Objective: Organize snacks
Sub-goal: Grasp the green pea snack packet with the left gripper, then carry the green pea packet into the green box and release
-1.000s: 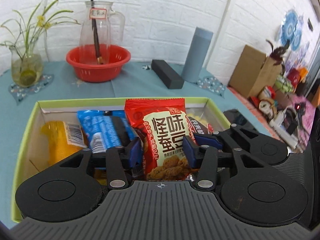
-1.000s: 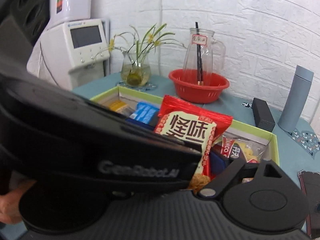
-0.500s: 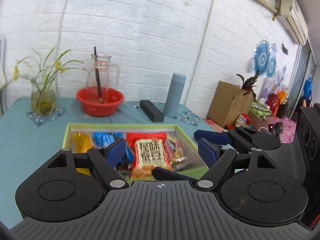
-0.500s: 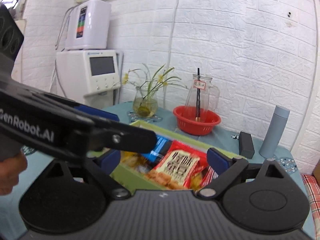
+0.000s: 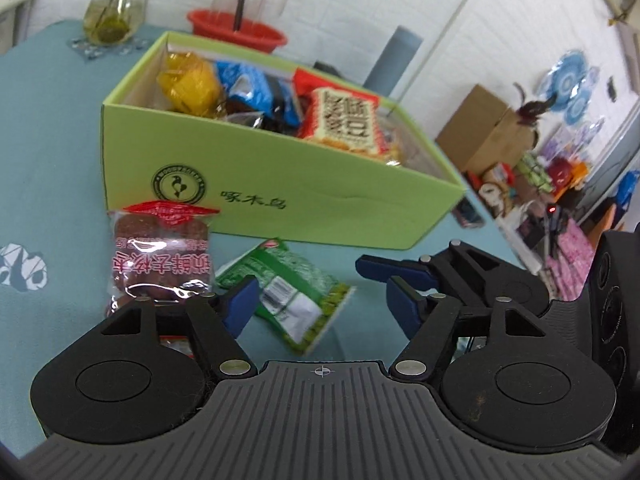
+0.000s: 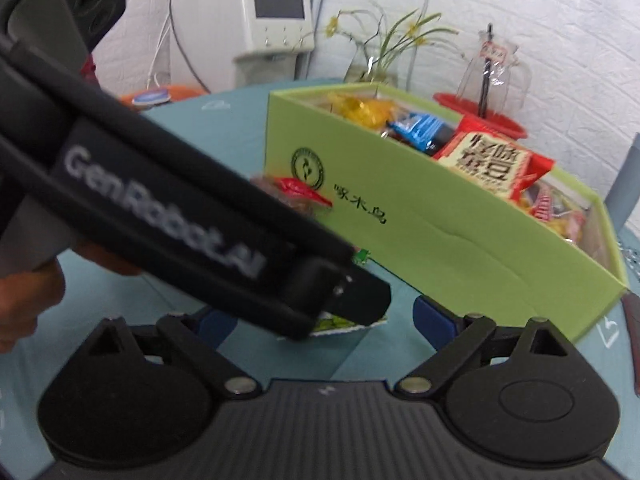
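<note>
Just in front of the green box (image 5: 256, 184), the left gripper (image 5: 320, 300) is hovering with fingers apart over the green packet (image 5: 288, 284), probably lining up a grab, while the right gripper (image 6: 324, 320), also spread, is waiting beside it.

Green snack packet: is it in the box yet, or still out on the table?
Out. The green snack packet lies flat on the teal tablecloth in front of the green box, beside a red packet.
</note>
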The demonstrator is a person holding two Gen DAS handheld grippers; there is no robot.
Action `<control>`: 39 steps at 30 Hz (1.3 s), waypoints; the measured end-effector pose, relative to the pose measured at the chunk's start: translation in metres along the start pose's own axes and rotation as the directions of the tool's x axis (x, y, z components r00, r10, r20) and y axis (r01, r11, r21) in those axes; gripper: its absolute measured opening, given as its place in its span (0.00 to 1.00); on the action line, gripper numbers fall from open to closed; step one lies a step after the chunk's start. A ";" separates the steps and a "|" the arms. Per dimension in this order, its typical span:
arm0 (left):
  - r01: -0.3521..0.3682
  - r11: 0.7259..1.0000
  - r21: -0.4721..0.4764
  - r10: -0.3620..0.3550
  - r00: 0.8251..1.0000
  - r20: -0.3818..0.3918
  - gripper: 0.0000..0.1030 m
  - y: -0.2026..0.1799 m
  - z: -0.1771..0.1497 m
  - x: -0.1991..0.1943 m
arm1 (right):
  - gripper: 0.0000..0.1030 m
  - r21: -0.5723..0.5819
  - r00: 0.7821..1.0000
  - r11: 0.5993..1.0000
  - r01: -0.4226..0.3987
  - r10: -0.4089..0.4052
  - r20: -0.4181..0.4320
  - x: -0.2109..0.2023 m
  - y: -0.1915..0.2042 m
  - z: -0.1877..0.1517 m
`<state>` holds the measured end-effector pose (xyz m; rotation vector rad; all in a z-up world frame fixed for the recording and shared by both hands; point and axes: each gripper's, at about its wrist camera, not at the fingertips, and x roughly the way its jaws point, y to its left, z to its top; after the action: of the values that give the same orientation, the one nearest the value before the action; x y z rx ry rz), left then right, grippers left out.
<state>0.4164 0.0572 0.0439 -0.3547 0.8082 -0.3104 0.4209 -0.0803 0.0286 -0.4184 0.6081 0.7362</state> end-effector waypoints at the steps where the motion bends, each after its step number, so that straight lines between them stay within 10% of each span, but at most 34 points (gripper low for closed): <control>1: -0.015 1.000 -0.002 0.015 1.000 -0.019 0.43 0.004 0.001 0.007 | 0.90 -0.005 1.000 1.000 -0.010 0.010 -0.007 0.007 -0.002 0.001; 5: -0.031 1.000 0.003 0.031 0.997 -0.068 0.30 0.011 0.000 0.020 | 0.75 0.046 0.997 0.996 -0.079 0.080 -0.007 0.012 -0.004 0.004; 25: 0.026 0.996 0.081 -0.018 0.996 -0.088 0.28 -0.046 -0.113 -0.054 | 0.89 0.111 0.999 0.993 -0.036 0.038 -0.012 -0.090 0.084 -0.070; 32: 0.019 0.995 0.099 -0.017 1.000 -0.018 0.51 -0.054 -0.122 -0.079 | 0.90 0.204 0.999 0.979 -0.026 0.015 0.052 -0.116 0.078 -0.079; 39: 0.026 0.998 0.060 -0.025 1.000 -0.011 0.53 -0.044 -0.117 -0.078 | 0.86 0.226 0.999 0.974 0.006 -0.016 0.041 -0.120 0.071 -0.082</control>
<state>0.2726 0.0267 0.0382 -0.3071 0.8031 -0.3603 0.2697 -0.1375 0.0341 -0.1951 0.6406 0.6550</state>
